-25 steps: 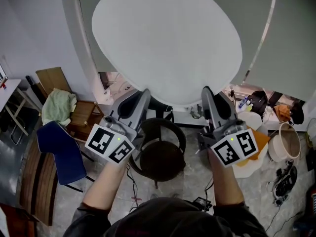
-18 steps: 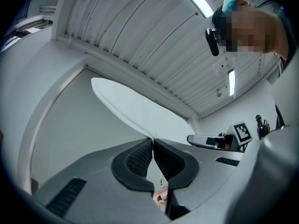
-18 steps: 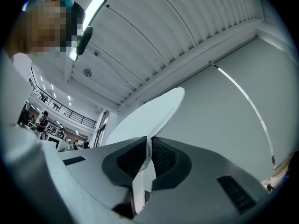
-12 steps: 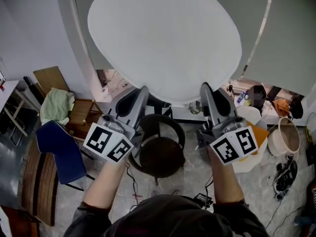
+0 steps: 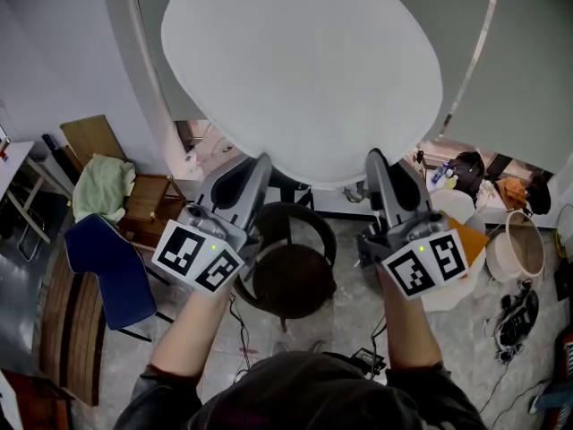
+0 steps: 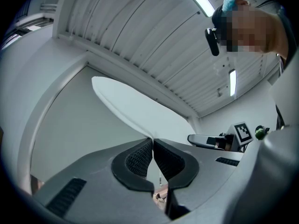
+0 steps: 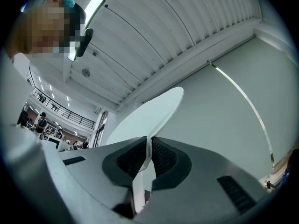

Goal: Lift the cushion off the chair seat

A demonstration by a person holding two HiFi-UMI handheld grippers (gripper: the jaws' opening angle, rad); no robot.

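A large round white cushion [image 5: 300,65] hangs raised in front of me, well above the dark round chair seat [image 5: 291,280] below. My left gripper [image 5: 258,167] is shut on the cushion's lower left edge. My right gripper [image 5: 374,161] is shut on its lower right edge. In the left gripper view the cushion [image 6: 135,111] runs up and away from the shut jaws as a thin white sheet. In the right gripper view the cushion [image 7: 147,118] is pinched between the dark ribbed pads [image 7: 163,155].
A blue chair [image 5: 107,271] and a wooden chair with a green cloth [image 5: 103,186] stand on the floor at the left. A basket [image 5: 515,253], bags and cables lie at the right. A grey wall rises behind the cushion.
The cushion and both grippers have hardly shifted; the view has only drifted slightly.
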